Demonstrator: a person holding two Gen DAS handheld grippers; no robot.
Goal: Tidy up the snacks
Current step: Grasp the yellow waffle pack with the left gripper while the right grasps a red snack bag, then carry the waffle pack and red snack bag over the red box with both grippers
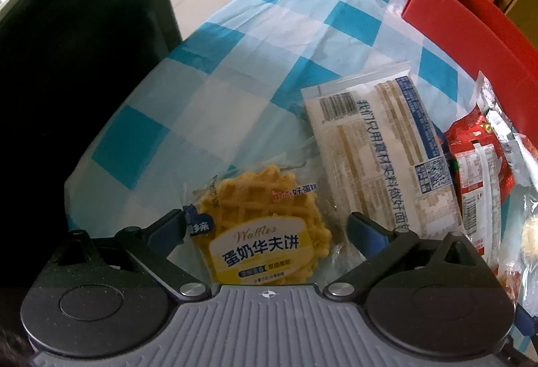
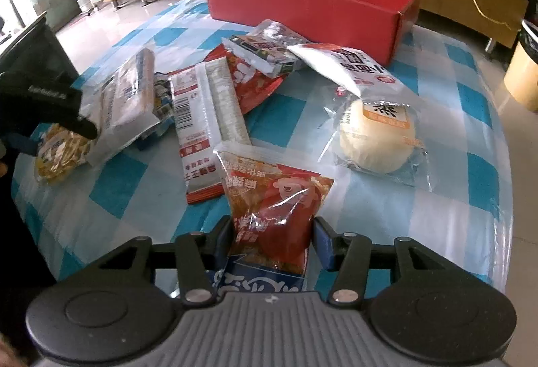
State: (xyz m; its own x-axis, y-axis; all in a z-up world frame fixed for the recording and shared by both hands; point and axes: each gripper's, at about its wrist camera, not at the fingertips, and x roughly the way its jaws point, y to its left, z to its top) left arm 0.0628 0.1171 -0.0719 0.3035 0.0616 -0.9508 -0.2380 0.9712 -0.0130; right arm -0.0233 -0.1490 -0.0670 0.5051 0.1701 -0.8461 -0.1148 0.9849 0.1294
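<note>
While straddling waffle pack (image 1: pixel 260 232) on checked counter (image 1: pixel 215 71), left tool (image 1: pixel 265 229) agape, pads clear: grasp pending, closure needed. Right tool (image 2: pixel 272 242) clamped on red snack pouch (image 2: pixel 275 199); red box (image 2: pixel 312 5) far ahead, carry and release needed.

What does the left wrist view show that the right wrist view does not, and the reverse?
Only the left wrist view: the left tongs open around the waffle pack, its printed front readable.

Only the right wrist view: the right tongs shut on a red snack bag, a wrapped round bun, and the red box's open inside.

Both: the waffle pack, the white bread pack, the red box and the blue checked cloth.
</note>
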